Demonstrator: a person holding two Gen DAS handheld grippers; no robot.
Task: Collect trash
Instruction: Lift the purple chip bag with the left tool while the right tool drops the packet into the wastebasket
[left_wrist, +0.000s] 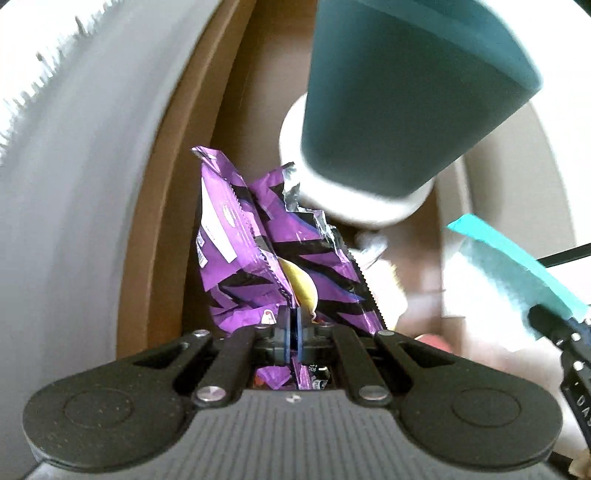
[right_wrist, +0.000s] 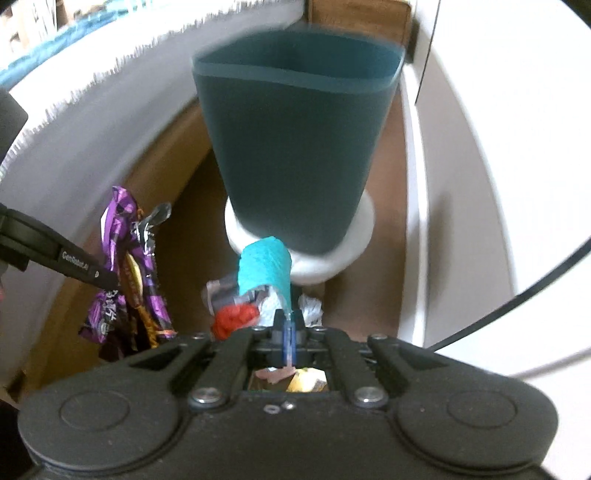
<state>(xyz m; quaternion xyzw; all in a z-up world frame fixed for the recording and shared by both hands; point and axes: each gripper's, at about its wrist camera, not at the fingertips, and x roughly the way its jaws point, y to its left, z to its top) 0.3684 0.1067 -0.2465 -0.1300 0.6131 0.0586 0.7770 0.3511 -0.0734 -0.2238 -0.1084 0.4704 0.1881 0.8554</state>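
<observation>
**Grippers clamped on trash beside the bin**

Left gripper (left_wrist: 294, 325): jaws closed tight on a crumpled purple wrapper (left_wrist: 258, 236), which stands up from the pads, clear of the brown floor (left_wrist: 255, 92).

Right gripper (right_wrist: 289, 334): jaws closed on the edge of a teal paper piece (right_wrist: 264, 271), which curls upward in front of the bin base.

Teal bin (right_wrist: 295, 147): upright on a white base (right_wrist: 354, 236), open top visible. A red scrap (right_wrist: 234, 319) and white crumpled pieces (right_wrist: 308, 308) lie on the floor near that base.

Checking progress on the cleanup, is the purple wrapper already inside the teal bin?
No, the purple wrapper hangs clamped in the left hand-held gripper, outside the teal bin.
</observation>
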